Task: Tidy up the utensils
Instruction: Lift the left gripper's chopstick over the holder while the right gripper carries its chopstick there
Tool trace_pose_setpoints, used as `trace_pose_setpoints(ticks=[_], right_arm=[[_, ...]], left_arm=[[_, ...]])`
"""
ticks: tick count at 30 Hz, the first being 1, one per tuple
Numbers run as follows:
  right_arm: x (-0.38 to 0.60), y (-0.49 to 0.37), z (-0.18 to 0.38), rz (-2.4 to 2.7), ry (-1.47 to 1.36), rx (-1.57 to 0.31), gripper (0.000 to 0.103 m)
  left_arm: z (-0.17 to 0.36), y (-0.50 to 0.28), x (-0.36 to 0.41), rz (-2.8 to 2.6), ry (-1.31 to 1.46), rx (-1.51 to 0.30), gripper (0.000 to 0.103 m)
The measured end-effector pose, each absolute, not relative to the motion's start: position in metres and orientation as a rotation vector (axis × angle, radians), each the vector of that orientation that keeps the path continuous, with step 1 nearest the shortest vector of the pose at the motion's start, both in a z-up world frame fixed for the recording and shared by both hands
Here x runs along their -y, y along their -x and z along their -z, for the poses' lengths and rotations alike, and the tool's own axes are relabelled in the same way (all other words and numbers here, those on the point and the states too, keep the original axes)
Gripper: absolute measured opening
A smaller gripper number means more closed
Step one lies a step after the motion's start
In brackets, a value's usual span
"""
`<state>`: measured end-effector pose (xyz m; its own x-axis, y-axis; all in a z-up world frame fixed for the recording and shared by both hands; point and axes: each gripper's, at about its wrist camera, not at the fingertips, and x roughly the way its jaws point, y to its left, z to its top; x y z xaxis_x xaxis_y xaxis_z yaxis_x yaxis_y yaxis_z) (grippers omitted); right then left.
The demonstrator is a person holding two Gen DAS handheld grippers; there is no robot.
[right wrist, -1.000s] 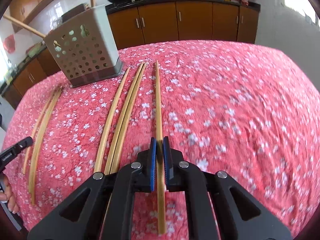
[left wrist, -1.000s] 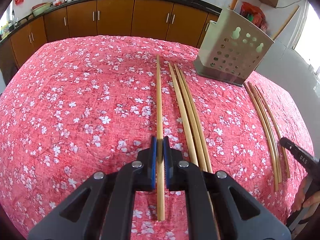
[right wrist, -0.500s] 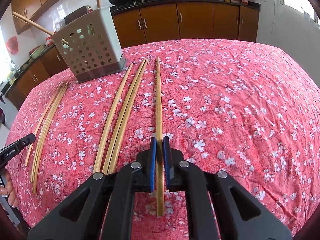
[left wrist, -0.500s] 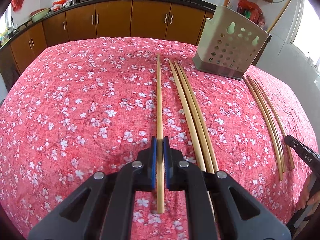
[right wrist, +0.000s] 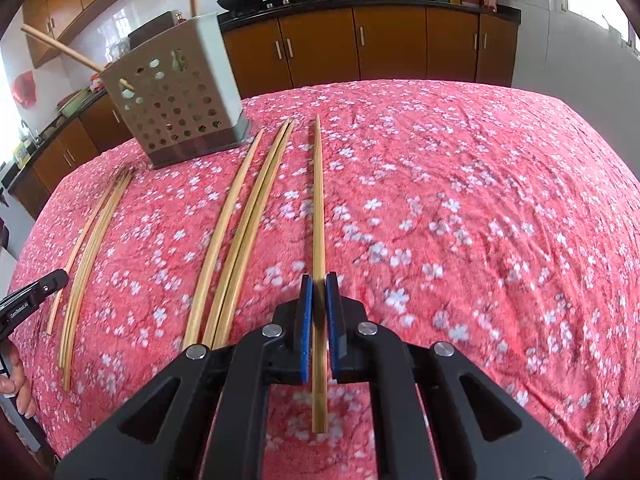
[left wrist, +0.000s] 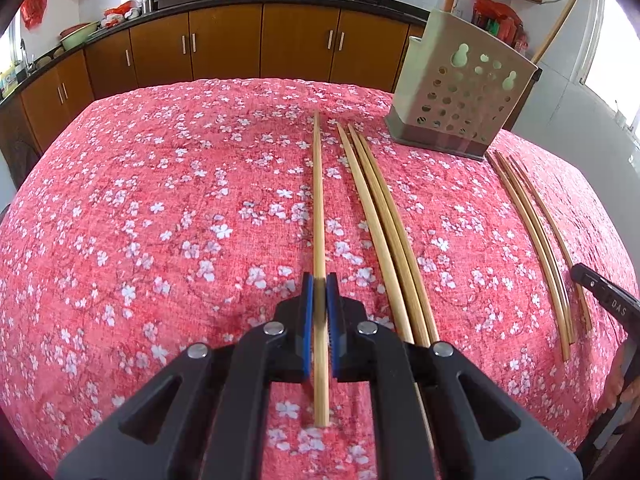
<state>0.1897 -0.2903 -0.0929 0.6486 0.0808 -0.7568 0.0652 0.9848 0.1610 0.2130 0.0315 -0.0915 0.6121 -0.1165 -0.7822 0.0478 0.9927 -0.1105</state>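
Nothing moved — chopstick (left wrist: 319, 208) clamped in tool (left wrist: 319, 286)

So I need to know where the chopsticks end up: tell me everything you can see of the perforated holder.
The holder is a pale grey-beige box, plastic by its look, upright on a darker base at the far side of the red floral tablecloth. Its walls are pierced with rows of round holes and a few gourd-shaped cutouts. Two wooden sticks already stand in it, one nearly upright, one leaning out over the rim. Loose chopsticks lie on the cloth on either side; whether any touch the base is unclear.
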Motion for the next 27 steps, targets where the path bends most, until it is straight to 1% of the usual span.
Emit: trace_pose_setpoints(ticks=[5,16,20,27], right_arm=[[0.296,-0.2,0.094,-0.006,-0.192,-0.865,0.008],[0.296,-0.191,0.092,-0.008,-0.166,-0.865,0.008],[0.305,-0.178,0.07,-0.002,-0.19,-0.786,0.008],[0.319,-0.165,0.021,0.022,-0.208,-0.63,0.008]], left_arm=[[0.092,-0.219,-0.033,0.099,0.059,-0.895,0.008],[0.09,-0.216,-0.033,0.09,0.061,-0.909,0.008],[0.068,-0.209,-0.045,0.086,0.088,-0.857,0.008],[0.011,-0.196,-0.059,0.091,0.111,-0.715,0.008]])
